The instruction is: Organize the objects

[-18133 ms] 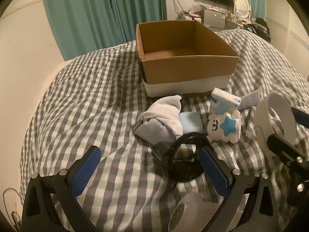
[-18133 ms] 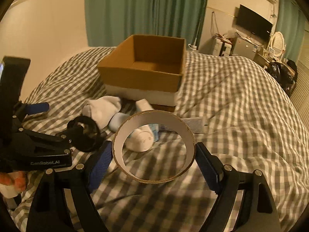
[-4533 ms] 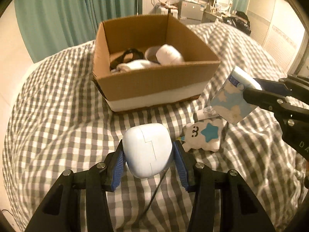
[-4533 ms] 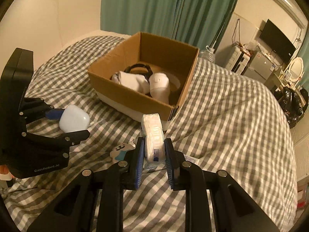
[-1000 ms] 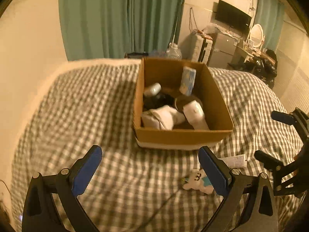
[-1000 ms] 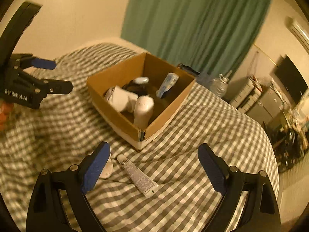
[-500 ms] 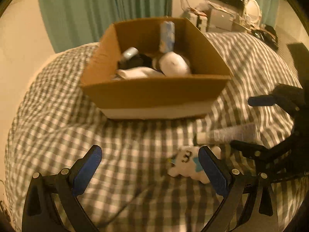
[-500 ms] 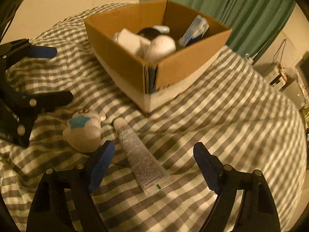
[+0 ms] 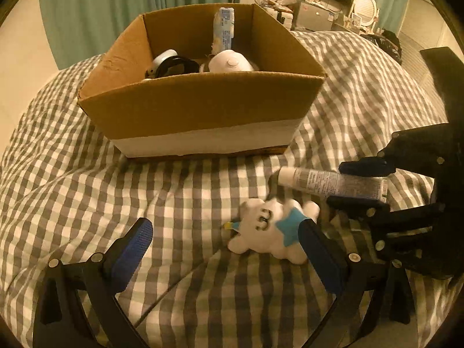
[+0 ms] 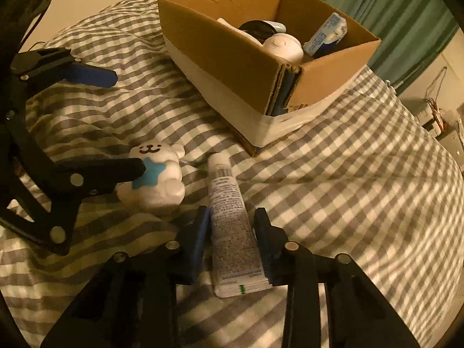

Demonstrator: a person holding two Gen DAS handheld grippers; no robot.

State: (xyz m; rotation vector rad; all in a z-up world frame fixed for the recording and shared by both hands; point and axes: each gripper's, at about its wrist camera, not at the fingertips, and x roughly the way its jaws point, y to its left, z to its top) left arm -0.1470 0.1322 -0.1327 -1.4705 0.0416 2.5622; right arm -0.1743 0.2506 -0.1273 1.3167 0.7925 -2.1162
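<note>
Checked bedspread (image 9: 87, 191), green curtains (image 9: 116, 8) behind — left gripper (image 9: 223, 237) fingers wide, empty; right gripper (image 10: 232, 229) fingers closing around tube (image 10: 229, 220).

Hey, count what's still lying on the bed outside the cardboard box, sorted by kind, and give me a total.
Tubes: 1, the white tube, between the right tongs' closing jaws.
Plush toys: 1, the white bear plush, on the checked bedcover.
Total: 2.

We see a checked bed (image 9: 72, 179) carrying a cardboard box (image 9: 203, 110), a plush toy (image 9: 269, 229) and a tube (image 10: 229, 220).
</note>
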